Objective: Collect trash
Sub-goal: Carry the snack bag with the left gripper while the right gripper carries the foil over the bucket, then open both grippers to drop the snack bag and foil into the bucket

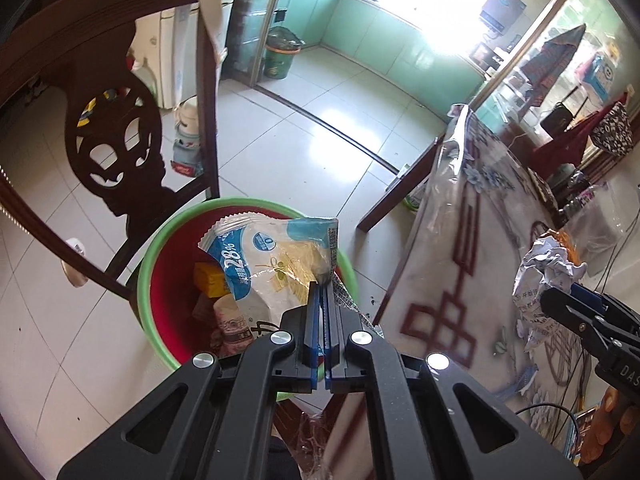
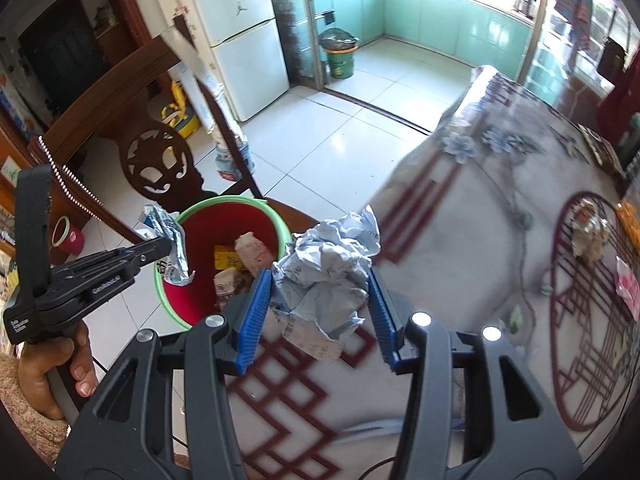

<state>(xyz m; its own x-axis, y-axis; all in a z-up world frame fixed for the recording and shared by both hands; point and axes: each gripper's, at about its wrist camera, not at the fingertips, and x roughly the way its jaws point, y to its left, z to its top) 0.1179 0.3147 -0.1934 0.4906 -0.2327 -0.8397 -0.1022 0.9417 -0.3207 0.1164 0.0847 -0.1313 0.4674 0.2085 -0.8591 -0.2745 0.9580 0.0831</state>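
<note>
My left gripper (image 1: 323, 286) is shut on the edge of a white and blue snack wrapper (image 1: 264, 264), which hangs over the red bin with a green rim (image 1: 160, 248) on the floor. From the right wrist view the same wrapper (image 2: 172, 240) dangles at the bin's (image 2: 224, 204) left rim from the left gripper (image 2: 162, 246). My right gripper (image 2: 320, 276) is shut on a crumpled ball of printed paper (image 2: 324, 276), held above the table's edge just right of the bin. That paper ball (image 1: 548, 272) and right gripper (image 1: 560, 300) show at the right of the left wrist view.
The bin holds a yellow packet (image 1: 210, 280) and other wrappers. A dark carved wooden chair (image 1: 116, 152) stands behind it. The table has a patterned plastic-covered cloth (image 2: 480, 240) with a foil scrap (image 2: 590, 232) and pink wrapper (image 2: 628, 284) on it. A green bin (image 2: 340, 54) stands by the kitchen door.
</note>
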